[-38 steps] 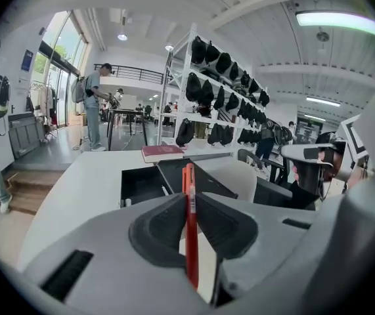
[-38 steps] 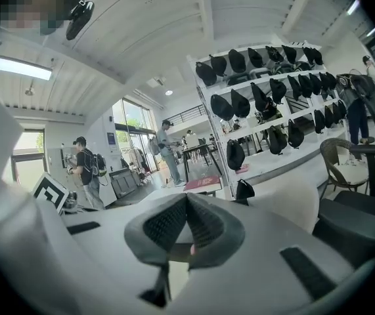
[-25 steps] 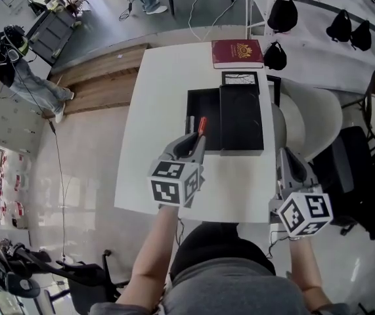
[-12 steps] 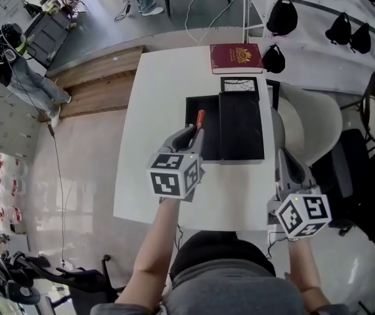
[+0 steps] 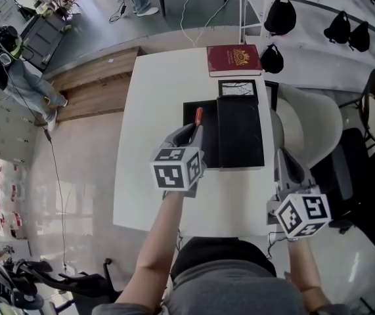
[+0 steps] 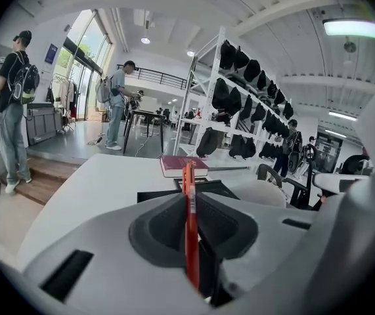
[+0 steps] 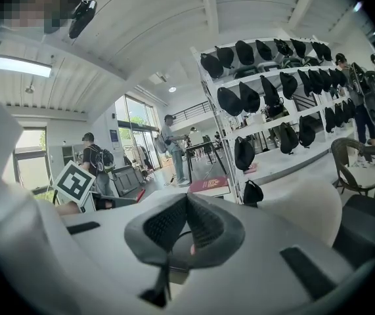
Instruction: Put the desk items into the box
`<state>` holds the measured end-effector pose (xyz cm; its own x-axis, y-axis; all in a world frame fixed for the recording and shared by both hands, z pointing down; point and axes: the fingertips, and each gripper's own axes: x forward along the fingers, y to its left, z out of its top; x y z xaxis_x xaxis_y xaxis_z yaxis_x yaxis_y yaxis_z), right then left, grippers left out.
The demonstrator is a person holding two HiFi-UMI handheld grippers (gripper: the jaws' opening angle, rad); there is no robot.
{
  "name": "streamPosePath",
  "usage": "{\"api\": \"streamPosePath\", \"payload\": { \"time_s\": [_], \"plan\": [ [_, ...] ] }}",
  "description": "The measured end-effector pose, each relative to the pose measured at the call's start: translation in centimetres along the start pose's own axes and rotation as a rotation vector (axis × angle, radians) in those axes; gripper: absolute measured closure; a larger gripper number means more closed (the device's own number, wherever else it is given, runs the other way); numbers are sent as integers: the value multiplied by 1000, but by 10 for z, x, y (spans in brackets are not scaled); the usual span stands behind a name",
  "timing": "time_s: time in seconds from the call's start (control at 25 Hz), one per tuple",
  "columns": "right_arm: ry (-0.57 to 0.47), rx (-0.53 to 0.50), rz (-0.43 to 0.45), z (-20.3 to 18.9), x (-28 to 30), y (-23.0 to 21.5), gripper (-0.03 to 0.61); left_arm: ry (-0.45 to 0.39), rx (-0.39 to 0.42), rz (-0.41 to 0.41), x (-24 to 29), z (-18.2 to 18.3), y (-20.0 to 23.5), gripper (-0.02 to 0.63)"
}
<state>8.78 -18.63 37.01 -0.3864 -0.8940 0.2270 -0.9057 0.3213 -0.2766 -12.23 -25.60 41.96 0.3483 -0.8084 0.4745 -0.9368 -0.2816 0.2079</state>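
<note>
A slim orange-red pen (image 6: pixel 188 215) is pinched between the jaws of the left gripper (image 6: pixel 188 199), which are closed onto its shaft. The pen's far end juts out beyond the pads. In the head view the left gripper (image 5: pixel 194 131) is held over the near left part of a black rectangular box (image 5: pixel 192 110). The pen (image 5: pixel 198 116) is seen above the box's open compartment. Whether its tip touches the inside of the box cannot be made out from above.

The box is placed on a white rectangular table (image 5: pixel 161 84), towards its right half. A flat black lid (image 5: pixel 241 131) is laid along the right side of the box; it appears to cover part of it, though the overlap is hard to judge. Just beyond the lid a small black-framed card (image 5: pixel 238 87) is seen. Further back, at the table's far edge, a dark red hardcover book with a gold emblem (image 5: pixel 234 59) is laid flat. The same book (image 6: pixel 182 165) is seen ahead of the pen in the left gripper view.

The right gripper (image 5: pixel 284 156) is held beside the table's right edge, well apart from the box. In the right gripper view, the pads of the right gripper (image 7: pixel 186 202) are pressed together, with nothing gripped between them.
</note>
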Motion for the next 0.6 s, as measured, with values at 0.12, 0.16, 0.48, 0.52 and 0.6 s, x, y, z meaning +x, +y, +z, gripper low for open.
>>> {"api": "streamPosePath", "payload": {
  "time_s": [0.12, 0.16, 0.48, 0.52, 0.6],
  "plan": [
    [5, 2, -4, 0, 5, -3, 574, 17, -7, 10, 11, -2, 4, 563],
    [7, 2, -5, -1, 6, -3, 574, 24, -9, 13, 14, -3, 6, 563],
    [18, 7, -15, -2, 18, -10, 574, 101, -12, 24, 42, -17, 15, 563],
    [20, 7, -16, -2, 20, -10, 574, 111, -13, 26, 46, -19, 17, 563],
    [22, 8, -15, -2, 23, -10, 574, 133, -18, 32, 52, -25, 20, 563]
  ]
}}
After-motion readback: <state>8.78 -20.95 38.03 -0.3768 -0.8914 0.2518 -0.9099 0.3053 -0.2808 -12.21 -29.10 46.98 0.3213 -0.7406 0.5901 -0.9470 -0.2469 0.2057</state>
